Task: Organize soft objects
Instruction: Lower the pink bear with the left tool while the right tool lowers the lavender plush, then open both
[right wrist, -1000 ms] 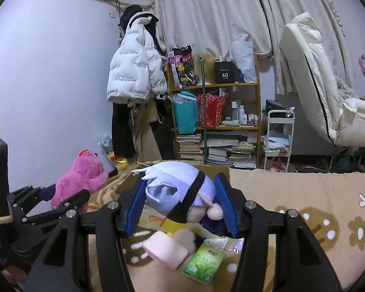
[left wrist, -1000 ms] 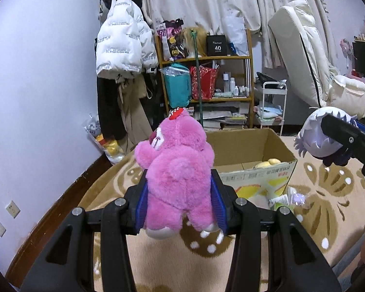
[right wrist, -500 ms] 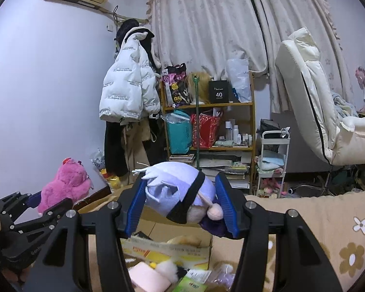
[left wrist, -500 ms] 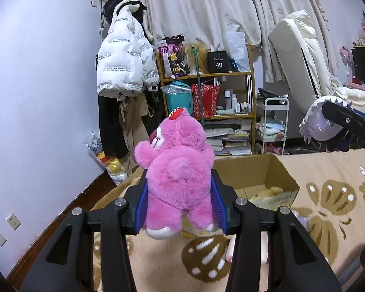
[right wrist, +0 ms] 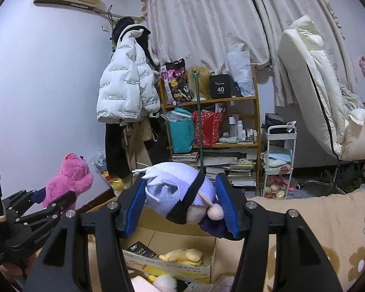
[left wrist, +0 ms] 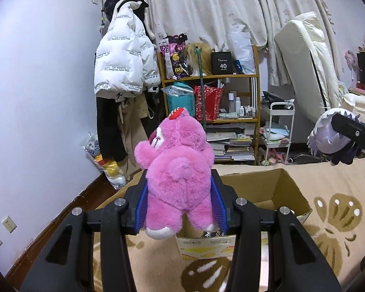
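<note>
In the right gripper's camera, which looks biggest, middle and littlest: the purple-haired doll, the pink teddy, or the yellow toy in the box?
1. purple-haired doll, though it's closest to the camera
2. pink teddy, farther off, so true ranking is unsure
3. yellow toy, partly hidden inside the cardboard box

I see my left gripper (left wrist: pixel 180 202): matte black forked arms, silver round screws at the joints, ribbed blue pads (left wrist: pixel 141 205) inside the fingers. My right gripper (right wrist: pixel 181 206) matches it, with the same black frame, silver screws and blue pads. On the left one's body there's faint embossed lettering and a tan band around its handle.
</note>
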